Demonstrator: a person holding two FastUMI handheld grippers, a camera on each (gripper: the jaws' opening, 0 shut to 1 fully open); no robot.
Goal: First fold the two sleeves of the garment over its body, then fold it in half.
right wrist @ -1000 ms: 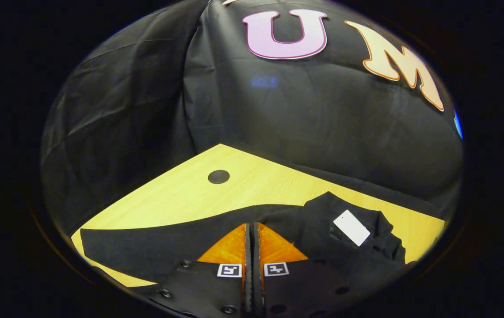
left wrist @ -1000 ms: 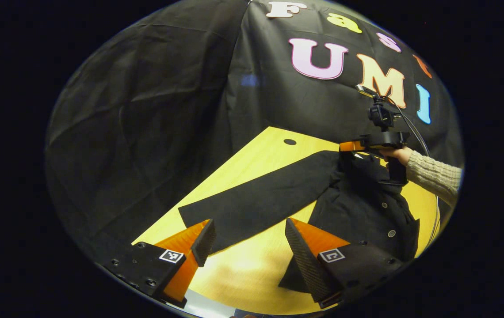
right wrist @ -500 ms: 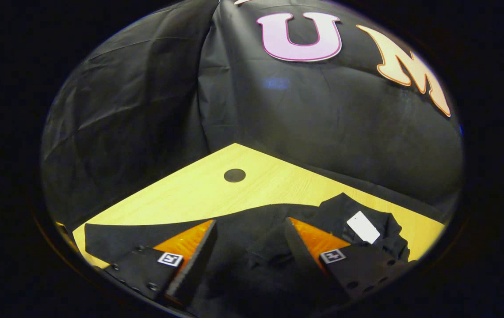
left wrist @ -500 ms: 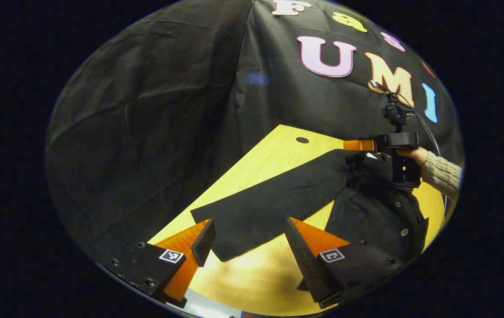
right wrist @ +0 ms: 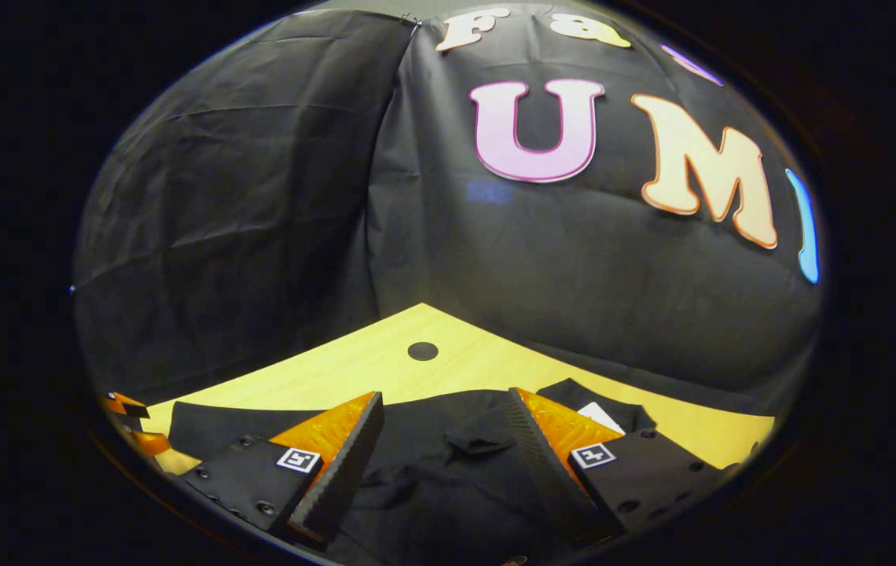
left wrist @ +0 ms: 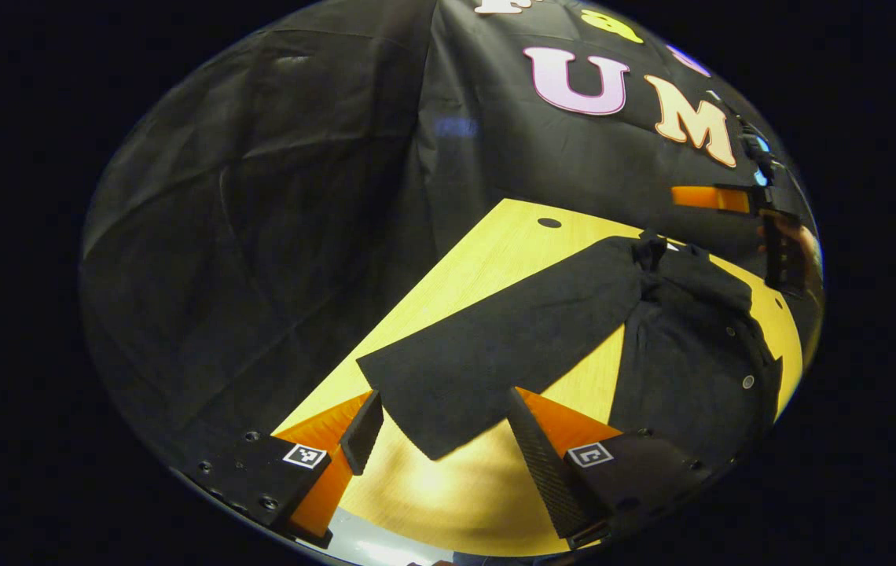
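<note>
The left tongs (left wrist: pixel 440 432) stand open, their 2 fingers flanking the cuff of the sleeve (left wrist: pixel 495 354). The right tongs (right wrist: pixel 444 440) are open above the collar of the black garment (right wrist: pixel 448 479), which lies flat on the yellow counter (left wrist: pixel 464 275).

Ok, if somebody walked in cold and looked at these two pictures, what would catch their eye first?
Probably the black garment spread on the yellow wooden table, with one long sleeve stretched flat toward the open left tongs in the left gripper view. In the right gripper view, the right tongs hang open above the collar end, beside a white label.
</note>
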